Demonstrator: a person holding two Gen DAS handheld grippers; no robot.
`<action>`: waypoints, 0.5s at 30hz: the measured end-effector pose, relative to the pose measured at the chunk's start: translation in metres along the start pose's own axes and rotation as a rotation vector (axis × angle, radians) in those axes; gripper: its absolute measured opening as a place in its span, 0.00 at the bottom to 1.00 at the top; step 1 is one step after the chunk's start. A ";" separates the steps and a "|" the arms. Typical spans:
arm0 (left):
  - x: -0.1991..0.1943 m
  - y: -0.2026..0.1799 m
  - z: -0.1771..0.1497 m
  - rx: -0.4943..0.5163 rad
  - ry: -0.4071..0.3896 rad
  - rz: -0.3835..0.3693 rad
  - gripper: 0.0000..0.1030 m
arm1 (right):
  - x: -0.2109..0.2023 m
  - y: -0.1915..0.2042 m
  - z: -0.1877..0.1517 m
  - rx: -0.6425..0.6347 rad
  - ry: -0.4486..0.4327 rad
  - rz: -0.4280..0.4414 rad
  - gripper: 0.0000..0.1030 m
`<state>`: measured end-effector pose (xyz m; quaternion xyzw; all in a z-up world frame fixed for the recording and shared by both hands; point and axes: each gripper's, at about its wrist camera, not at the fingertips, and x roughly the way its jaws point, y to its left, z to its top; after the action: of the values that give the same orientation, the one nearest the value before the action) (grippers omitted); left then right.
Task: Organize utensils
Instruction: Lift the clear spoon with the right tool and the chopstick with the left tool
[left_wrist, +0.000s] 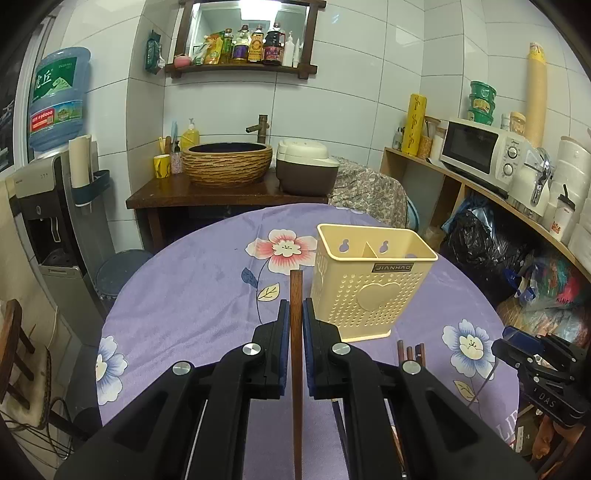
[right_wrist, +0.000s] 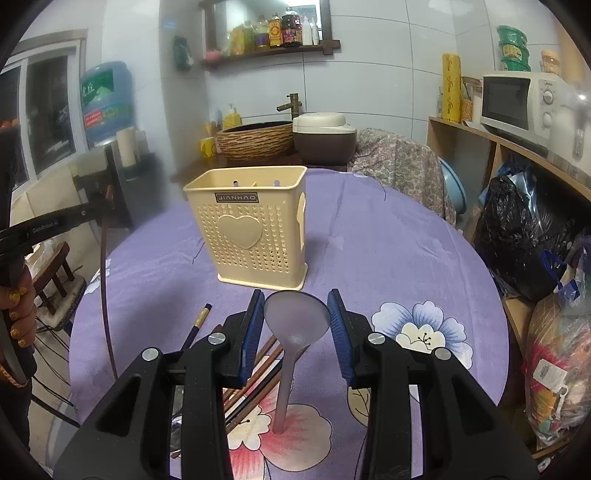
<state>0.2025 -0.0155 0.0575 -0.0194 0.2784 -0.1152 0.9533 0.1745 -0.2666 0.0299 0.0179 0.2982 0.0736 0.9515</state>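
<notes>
We held the left gripper (left_wrist: 296, 314) above the purple flowered tablecloth (left_wrist: 192, 295), its jaws nearly closed and pinching a single brown chopstick (left_wrist: 296, 369) that ran upright between the blue pads (left_wrist: 284, 332). The chopstick's top end rose past the fingertips, close beside the left face of the cream holder (left_wrist: 369, 288), which stood upright on the cloth with its divided compartments showing nothing inside from here.

The right gripper (right_wrist: 297, 325) we kept low over the table with its jaws spread wide, one finger on each side of the bowl of a translucent grey spoon (right_wrist: 297, 317). Whether the pads (right_wrist: 338, 332) touched the spoon we could not tell; its handle pointed back toward us and ended over a pink flower print (right_wrist: 295, 432). A loose bundle of chopsticks (right_wrist: 255, 373) lay on the cloth to the left of the spoon handle, partly under our left finger, with one dark, gold-banded chopstick (right_wrist: 197, 325) angled apart from them. The holder (right_wrist: 255, 229) stood just beyond the spoon, its heart-marked front facing us.
</notes>
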 end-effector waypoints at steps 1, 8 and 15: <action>-0.001 0.000 -0.001 0.000 -0.002 0.000 0.08 | -0.001 0.000 0.000 -0.001 -0.003 0.002 0.35; -0.007 0.003 0.002 -0.006 -0.021 -0.001 0.08 | -0.001 0.002 0.001 -0.013 -0.011 0.011 0.35; -0.011 0.003 0.007 -0.006 -0.038 -0.007 0.08 | -0.002 0.003 0.001 -0.020 -0.017 0.011 0.35</action>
<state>0.1975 -0.0104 0.0691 -0.0254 0.2607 -0.1175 0.9579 0.1734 -0.2640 0.0322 0.0105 0.2893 0.0815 0.9537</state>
